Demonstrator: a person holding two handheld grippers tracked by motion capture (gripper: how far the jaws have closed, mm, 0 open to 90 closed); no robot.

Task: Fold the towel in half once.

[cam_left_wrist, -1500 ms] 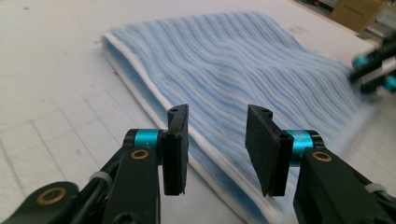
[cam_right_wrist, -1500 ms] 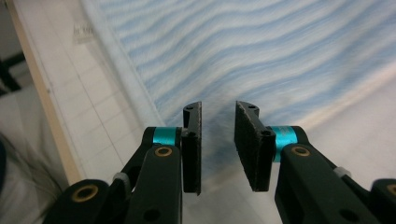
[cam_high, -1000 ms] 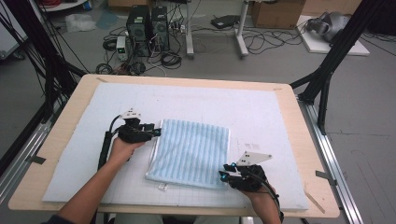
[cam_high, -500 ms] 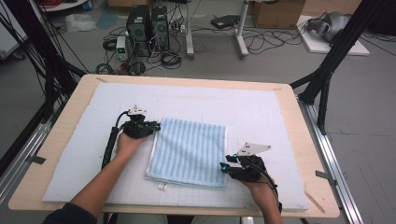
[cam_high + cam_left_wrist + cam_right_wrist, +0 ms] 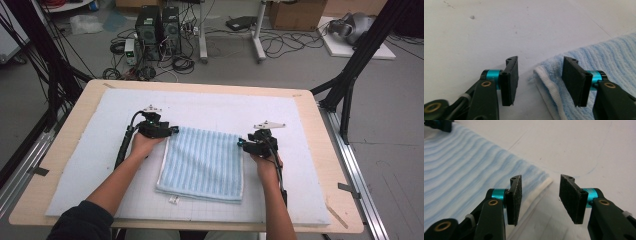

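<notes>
The left gripper (image 5: 537, 82) stood at the blue towel's (image 5: 204, 162) far left corner, the right gripper (image 5: 540, 200) at its far right corner; both had just been opening, jaws apart, gripping nothing.

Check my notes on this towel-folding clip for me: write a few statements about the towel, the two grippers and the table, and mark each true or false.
1. The folded light-blue striped terry towel lies flat on the white foam mat. True.
2. The left gripper is clamped shut on the towel. False: its jaws stand open, the towel's corner between them unpressed.
3. The right gripper is open at the towel's far right corner. True.
4. The towel is red. False: light blue with a white edge.
5. Both grippers sit at the towel's near edge. False: at its far corners.
</notes>
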